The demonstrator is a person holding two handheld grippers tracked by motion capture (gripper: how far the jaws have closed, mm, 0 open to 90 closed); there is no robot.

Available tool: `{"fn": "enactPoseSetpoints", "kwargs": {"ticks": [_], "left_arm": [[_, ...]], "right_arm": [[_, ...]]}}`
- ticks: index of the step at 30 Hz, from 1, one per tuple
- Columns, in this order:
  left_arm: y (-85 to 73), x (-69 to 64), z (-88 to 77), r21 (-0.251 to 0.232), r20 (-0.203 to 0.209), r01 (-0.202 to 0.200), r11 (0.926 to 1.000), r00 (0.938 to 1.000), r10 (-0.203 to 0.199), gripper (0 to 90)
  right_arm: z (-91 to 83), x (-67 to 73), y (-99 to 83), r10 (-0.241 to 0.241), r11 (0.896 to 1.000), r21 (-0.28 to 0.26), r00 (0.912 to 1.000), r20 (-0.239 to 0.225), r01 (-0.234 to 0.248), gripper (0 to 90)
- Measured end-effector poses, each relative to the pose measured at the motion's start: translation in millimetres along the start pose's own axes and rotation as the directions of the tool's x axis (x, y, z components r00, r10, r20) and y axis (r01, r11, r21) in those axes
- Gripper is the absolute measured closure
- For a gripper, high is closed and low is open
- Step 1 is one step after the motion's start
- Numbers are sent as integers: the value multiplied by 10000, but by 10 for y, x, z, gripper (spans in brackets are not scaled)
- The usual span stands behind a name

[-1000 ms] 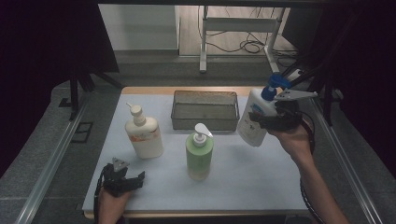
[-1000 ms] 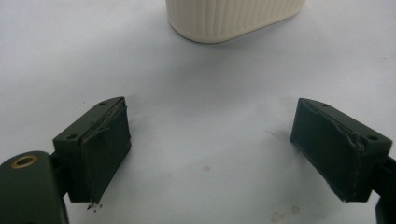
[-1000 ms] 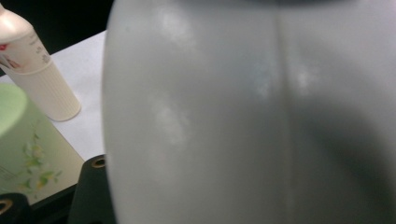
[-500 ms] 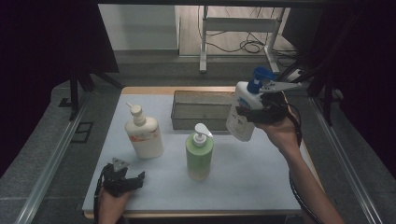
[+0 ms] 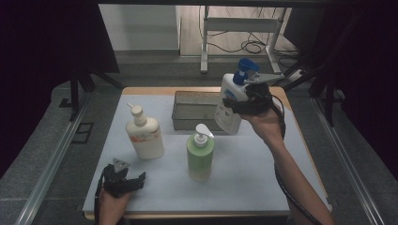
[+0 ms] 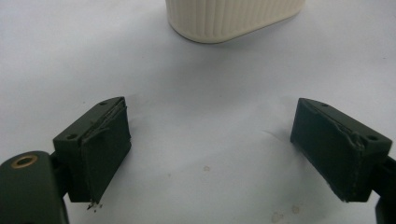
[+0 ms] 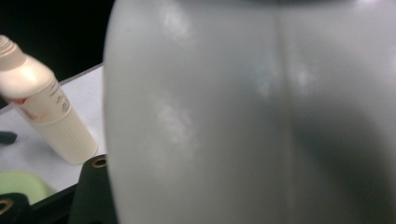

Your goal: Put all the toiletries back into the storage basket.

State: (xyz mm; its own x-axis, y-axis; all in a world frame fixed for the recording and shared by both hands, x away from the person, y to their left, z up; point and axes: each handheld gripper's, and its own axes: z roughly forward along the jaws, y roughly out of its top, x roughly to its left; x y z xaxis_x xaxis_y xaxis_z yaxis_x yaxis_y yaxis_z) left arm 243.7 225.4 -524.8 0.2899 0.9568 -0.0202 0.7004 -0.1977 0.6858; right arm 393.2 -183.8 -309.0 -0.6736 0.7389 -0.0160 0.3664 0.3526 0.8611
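White bottle [image 5: 229,105] shifted left, over empty wire basket [image 5: 193,111].

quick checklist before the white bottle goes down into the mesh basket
1. Right gripper clamped on the white bottle with blue pump: ok.
2. Bottle clear of the table, over the near right corner of the mesh basket: ok.
3. Basket holds nothing visible: ok.
4. Bottle upright: not ok, it tilts.
5. Green bottle and cream bottle stand apart from the basket: ok.
6. Left gripper open, low over the mat, away from the path: ok.
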Motion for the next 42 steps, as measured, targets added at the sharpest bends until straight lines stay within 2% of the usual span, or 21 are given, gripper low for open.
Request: {"fn": "enactPoseSetpoints", "kwargs": {"ticks": [16,26,37,42], "left_arm": [[2,1,0,22,-9,-9,10000,10000,9,118],[3,2,2,18,-4,9,10000,10000,-9,117],[5,2,2,33,12,18,10000,10000,-18,117],[6,2,2,37,14,22,10000,10000,-22,116]], "right_arm": [[403,145,234,-132,9998,-148,9997,207,135,381],[705,145,353,217,9994,-269,9988,428,-206,381],[1013,198,395,181,9995,-260,9979,619,-165,382],[1155,158,390,541,9981,-339,9960,709,-518,382]]}}
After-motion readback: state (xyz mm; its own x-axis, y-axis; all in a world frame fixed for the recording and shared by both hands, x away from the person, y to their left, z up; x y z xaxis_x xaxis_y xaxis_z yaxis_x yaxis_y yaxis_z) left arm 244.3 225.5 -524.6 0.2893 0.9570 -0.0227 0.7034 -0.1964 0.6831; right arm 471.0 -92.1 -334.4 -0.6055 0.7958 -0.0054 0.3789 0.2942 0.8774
